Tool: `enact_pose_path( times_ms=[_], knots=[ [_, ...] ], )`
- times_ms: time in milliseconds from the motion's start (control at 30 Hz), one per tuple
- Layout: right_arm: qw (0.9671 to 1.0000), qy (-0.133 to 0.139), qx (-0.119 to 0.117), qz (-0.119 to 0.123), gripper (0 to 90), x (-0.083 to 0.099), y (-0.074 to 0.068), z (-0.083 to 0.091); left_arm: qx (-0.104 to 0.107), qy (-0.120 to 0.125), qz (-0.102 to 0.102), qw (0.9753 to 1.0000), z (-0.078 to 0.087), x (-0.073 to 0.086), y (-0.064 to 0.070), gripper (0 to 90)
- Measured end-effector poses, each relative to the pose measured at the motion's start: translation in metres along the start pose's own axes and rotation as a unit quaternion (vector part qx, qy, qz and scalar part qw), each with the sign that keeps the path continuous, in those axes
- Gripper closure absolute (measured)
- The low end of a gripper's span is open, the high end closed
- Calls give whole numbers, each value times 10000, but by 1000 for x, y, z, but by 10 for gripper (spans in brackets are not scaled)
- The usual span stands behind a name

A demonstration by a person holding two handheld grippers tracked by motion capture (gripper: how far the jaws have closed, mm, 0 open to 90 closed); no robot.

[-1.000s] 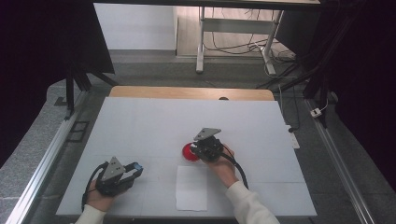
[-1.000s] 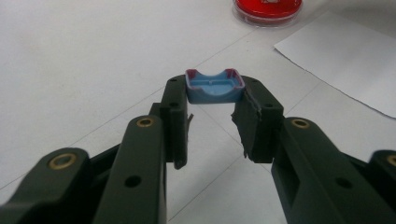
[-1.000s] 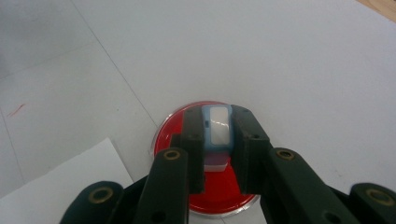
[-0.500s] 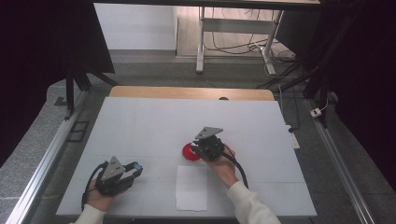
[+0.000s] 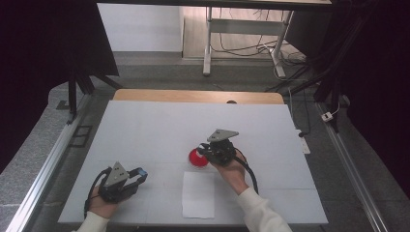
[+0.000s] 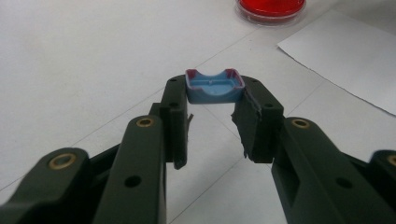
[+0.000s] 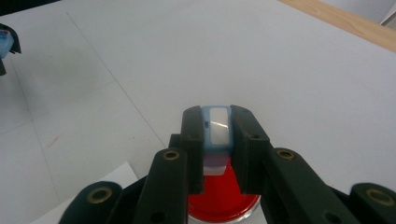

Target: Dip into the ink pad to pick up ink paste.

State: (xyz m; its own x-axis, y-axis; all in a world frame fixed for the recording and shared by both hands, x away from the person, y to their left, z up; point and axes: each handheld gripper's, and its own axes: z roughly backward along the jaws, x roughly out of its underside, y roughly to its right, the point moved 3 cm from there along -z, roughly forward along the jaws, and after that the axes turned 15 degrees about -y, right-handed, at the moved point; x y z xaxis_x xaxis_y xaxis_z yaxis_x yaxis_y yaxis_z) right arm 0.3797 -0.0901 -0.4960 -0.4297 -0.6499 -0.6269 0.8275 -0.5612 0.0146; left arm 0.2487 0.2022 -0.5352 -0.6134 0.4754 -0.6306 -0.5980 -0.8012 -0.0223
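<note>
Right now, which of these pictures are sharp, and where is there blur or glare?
High view: even light on the white table, dark surroundings, small things soft. Left gripper view: blue cap between the jaw tips is sharp, the near jaws blurred, and the red dish slightly soft. Right gripper view: a bright glare patch on the pale blue piece; the table's far edge is hazy.

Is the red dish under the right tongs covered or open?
Cannot tell. The red dish sits flat on the table beneath the right tongs; no lid is distinguishable.
</note>
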Motion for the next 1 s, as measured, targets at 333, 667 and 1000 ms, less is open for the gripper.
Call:
enact_pose_path(
  times_ms=[333,667,1000],
  knots=[
    [9997,225,-62,35,756,1,-3,12,-4,1,15,10000,0,0,-1,651],
    [9985,537,-117,-43,756,2,-3,26,26,22,23,10000,0,-1,0,650],
    [9980,608,-170,-51,755,7,-6,40,17,33,40,10000,0,-1,0,650]
  ],
)
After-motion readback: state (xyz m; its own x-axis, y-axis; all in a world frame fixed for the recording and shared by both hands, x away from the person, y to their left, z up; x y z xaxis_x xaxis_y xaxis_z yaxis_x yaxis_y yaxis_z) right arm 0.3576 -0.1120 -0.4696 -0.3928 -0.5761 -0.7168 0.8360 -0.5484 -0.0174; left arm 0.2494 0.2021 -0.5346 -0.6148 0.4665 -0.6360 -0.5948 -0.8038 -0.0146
